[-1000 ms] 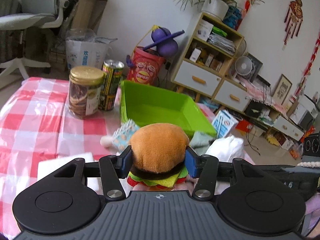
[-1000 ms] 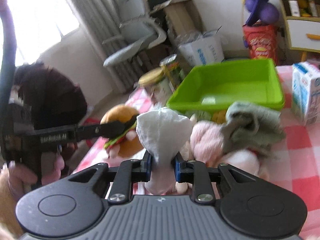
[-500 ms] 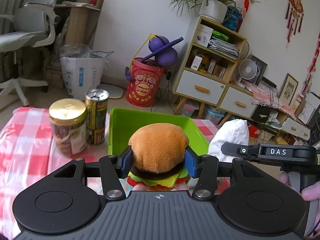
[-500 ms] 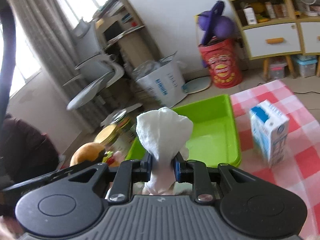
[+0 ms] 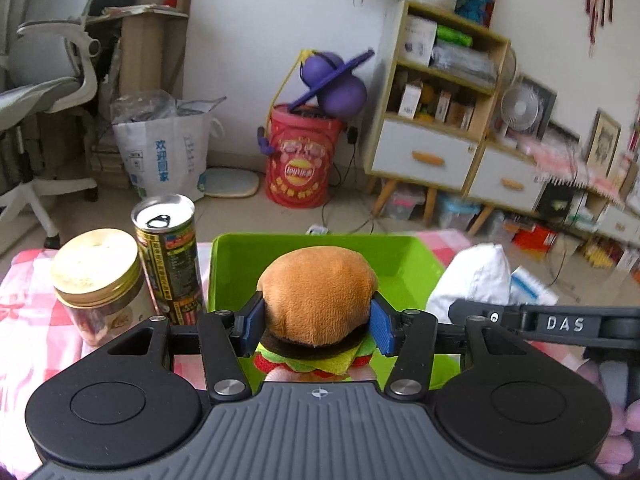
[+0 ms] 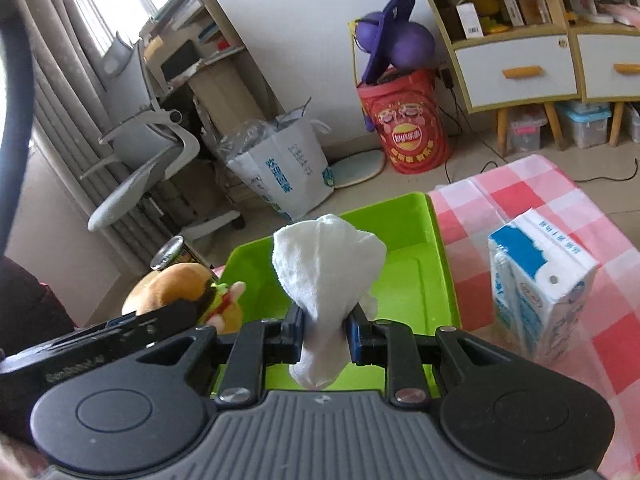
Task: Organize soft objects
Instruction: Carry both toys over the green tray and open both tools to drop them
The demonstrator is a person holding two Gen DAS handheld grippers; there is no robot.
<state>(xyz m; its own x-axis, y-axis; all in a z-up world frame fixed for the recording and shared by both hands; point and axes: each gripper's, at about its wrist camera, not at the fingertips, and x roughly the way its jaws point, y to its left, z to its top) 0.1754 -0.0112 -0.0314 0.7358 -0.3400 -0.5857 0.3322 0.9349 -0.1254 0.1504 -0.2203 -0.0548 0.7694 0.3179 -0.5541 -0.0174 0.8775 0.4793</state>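
A gold-lidded jar (image 5: 94,276) stood touching a tall can (image 5: 168,256) on the checked cloth (image 6: 520,196); a milk carton (image 6: 540,284) stood apart.

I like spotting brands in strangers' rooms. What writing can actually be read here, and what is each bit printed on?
"DAS": white letters on the black arm of the right claw, seen from the left camera.
"Lay's": round logo on the red bucket.
"欢迎回家": blue characters on the white bag.
Pale lettering on the left claw's arm: too blurred to read.
Print on the milk carton, the can and the jar's label: too small to read.
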